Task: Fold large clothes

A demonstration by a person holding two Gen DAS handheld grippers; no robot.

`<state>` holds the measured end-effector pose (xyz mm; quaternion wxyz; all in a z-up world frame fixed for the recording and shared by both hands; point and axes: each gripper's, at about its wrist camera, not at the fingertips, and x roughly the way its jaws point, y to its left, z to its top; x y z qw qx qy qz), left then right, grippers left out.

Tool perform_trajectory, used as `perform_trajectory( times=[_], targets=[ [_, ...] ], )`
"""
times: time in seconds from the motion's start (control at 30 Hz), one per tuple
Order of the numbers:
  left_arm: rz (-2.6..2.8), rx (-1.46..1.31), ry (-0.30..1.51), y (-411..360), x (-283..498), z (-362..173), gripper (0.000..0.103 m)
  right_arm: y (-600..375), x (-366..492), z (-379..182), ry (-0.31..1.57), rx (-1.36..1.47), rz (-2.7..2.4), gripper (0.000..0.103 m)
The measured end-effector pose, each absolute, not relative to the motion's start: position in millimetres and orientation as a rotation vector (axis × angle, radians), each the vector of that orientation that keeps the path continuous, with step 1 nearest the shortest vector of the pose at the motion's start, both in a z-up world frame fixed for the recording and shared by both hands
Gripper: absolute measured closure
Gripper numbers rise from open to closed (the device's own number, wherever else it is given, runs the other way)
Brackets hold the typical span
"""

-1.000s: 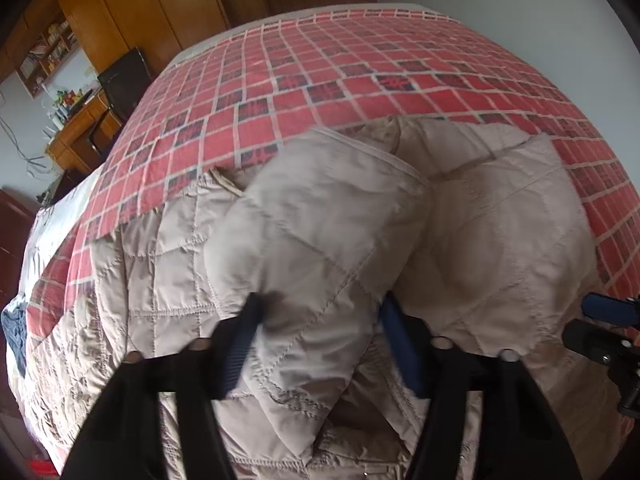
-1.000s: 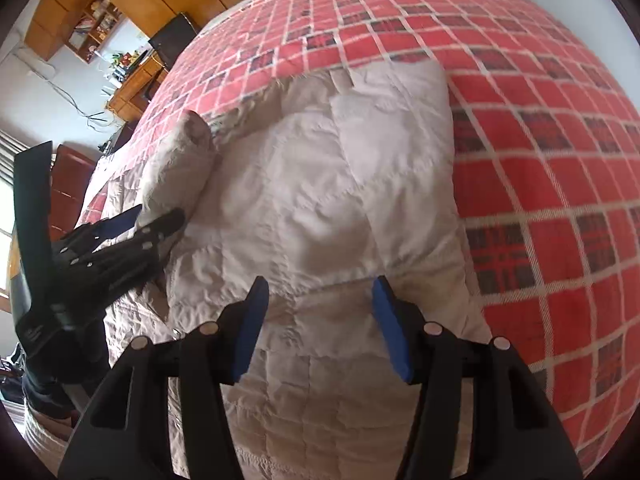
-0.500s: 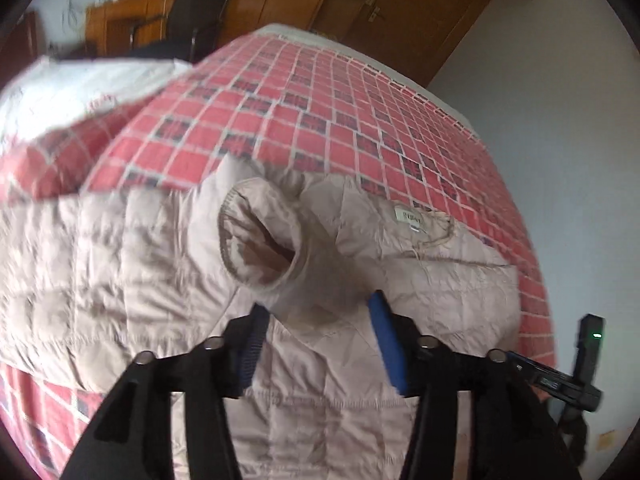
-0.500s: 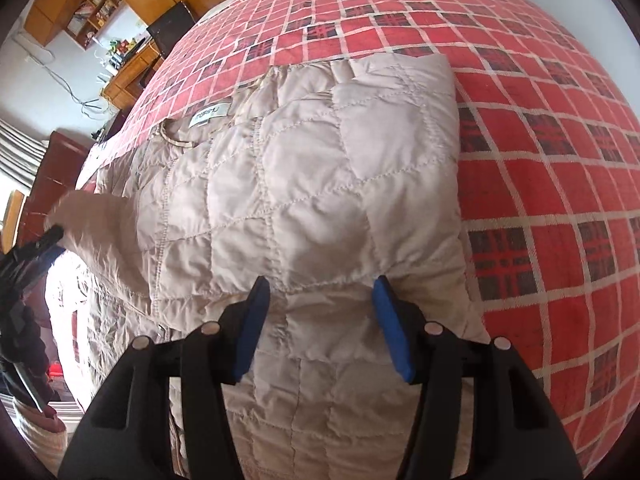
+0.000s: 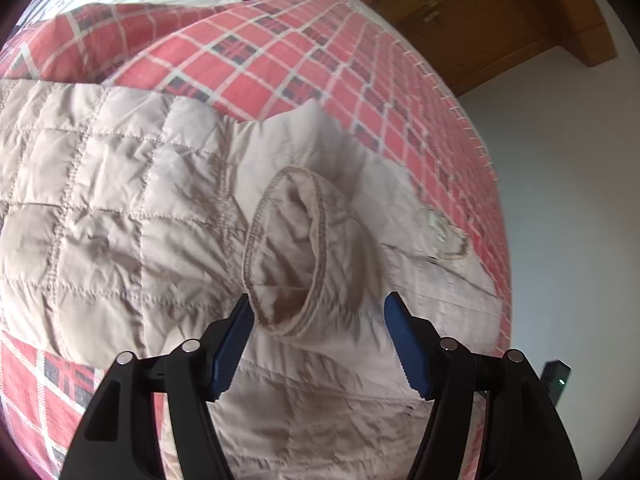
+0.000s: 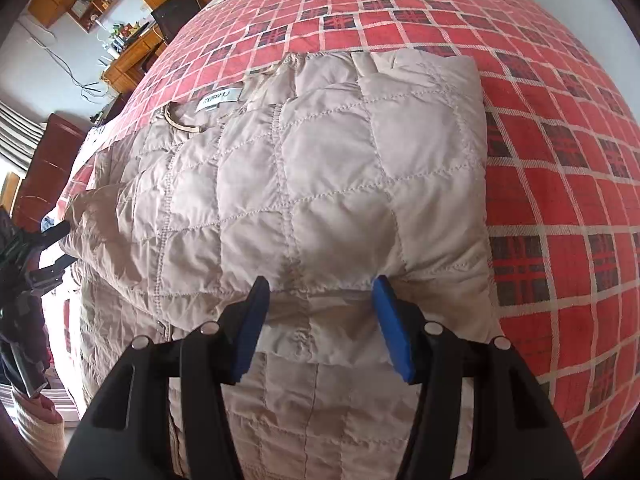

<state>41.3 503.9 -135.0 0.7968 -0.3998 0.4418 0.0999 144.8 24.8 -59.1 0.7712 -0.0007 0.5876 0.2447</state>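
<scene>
1. The jacket (image 6: 320,184) lies spread on the bed (image 6: 560,160), collar and label toward the far end, one side already folded inward over the body.
2. The left gripper (image 5: 320,340) has its jaws spread with the sleeve (image 5: 288,256) cuff between them; whether a pad touches the fabric cannot be told.
3. The right gripper (image 6: 316,328) is also spread, low over the edge of the folded panel and holding nothing.
4. The step in hand looks like folding the sleeve across the body. It would likely go best with the cuff laid flat along a stitch line, and the right gripper pinning the folded panel so it cannot slide.
5. The jacket is beige, quilted in squares and diamonds, puffy and crinkled. Its shell looks slick, so folds may spring open.
6. The cuff is a stitched oval ring that gapes open.
7. The bed cover is a red woven plaid.
</scene>
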Motion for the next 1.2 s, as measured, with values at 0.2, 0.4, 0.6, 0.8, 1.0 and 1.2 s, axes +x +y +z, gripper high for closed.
perform_trajectory(
  times=[0.2, 0.4, 0.6, 0.8, 1.0, 1.2],
  targets=[
    [0.203, -0.890, 0.895, 507, 56, -130, 0.094, 26, 144, -59, 1.270, -0.022, 0.525, 0.049],
    [0.182, -0.801, 0.762, 512, 48, -107, 0.095, 26, 145, -63, 1.272, 0.008, 0.533, 0.049],
    [0.251, -0.780, 0.938, 528, 44, -154, 0.076, 33, 147, -69, 1.274, -0.041, 0.530, 0.048],
    [0.344, -0.540, 0.848, 504, 20, -93, 0.066, 33, 146, -34, 1.237, -0.015, 0.589, 0.049],
    [0.222, -0.440, 0.884, 453, 59, -80, 0.060, 72, 148, -22, 1.232, -0.103, 0.606, 0.051],
    [0.247, -0.398, 1.035, 426, 89, -133, 0.060, 85, 153, -60, 1.319, -0.140, 0.552, 0.051]
  ],
)
